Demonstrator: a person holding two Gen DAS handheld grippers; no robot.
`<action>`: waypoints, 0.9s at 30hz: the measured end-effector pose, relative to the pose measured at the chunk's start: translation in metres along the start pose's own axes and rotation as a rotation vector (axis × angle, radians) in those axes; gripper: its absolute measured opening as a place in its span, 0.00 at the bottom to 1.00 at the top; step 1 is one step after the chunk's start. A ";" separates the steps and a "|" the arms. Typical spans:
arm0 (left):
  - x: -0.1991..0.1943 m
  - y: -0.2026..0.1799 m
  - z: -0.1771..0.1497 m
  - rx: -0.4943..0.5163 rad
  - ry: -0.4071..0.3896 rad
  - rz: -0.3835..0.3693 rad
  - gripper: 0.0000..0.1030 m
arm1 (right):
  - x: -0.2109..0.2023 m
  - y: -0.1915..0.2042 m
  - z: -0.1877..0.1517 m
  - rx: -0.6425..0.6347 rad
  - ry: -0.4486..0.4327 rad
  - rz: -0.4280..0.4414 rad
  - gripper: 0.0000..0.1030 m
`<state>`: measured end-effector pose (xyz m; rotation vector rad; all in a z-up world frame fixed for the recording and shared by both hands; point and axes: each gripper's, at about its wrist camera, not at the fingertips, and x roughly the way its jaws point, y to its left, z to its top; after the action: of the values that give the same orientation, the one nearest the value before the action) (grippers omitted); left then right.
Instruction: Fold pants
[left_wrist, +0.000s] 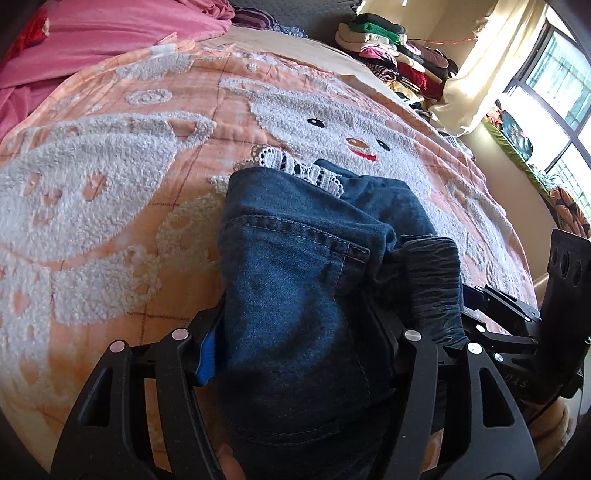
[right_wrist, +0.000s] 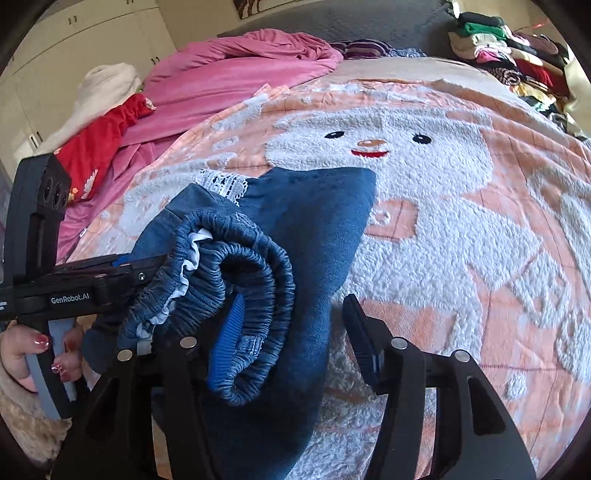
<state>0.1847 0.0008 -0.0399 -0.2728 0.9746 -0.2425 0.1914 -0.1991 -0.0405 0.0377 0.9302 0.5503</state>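
Blue denim pants (left_wrist: 295, 258) with a white lace trim (left_wrist: 306, 170) lie folded into a bundle on a peach bedspread (left_wrist: 110, 184). My left gripper (left_wrist: 295, 332) straddles the near end of the bundle. Denim fills its gap, but the blue pad (left_wrist: 207, 354) on the left finger shows bare, so I read it as open. In the right wrist view the elastic waistband (right_wrist: 240, 266) of the pants (right_wrist: 314, 221) drapes over the left finger of my right gripper (right_wrist: 295, 310). The right finger (right_wrist: 362, 339) stands clear of the cloth, so the jaws are open.
A pink blanket (right_wrist: 229, 74) and a red garment (right_wrist: 99, 147) lie at the bed's far left. Stacked folded clothes (right_wrist: 509, 48) sit at the far right corner. A hand (right_wrist: 37, 354) holds the left gripper's handle. A window (left_wrist: 554, 92) is on the right.
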 end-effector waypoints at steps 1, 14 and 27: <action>0.001 0.000 -0.001 -0.004 0.002 -0.001 0.56 | 0.001 -0.001 0.000 0.008 0.004 -0.004 0.55; -0.011 -0.003 -0.007 -0.001 -0.005 0.004 0.67 | -0.014 -0.002 -0.001 0.048 0.008 -0.057 0.74; -0.042 -0.018 -0.010 0.032 -0.057 0.005 0.81 | -0.060 0.008 -0.005 0.035 -0.098 -0.104 0.92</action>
<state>0.1517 -0.0036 -0.0065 -0.2471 0.9143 -0.2446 0.1562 -0.2210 0.0034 0.0472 0.8409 0.4324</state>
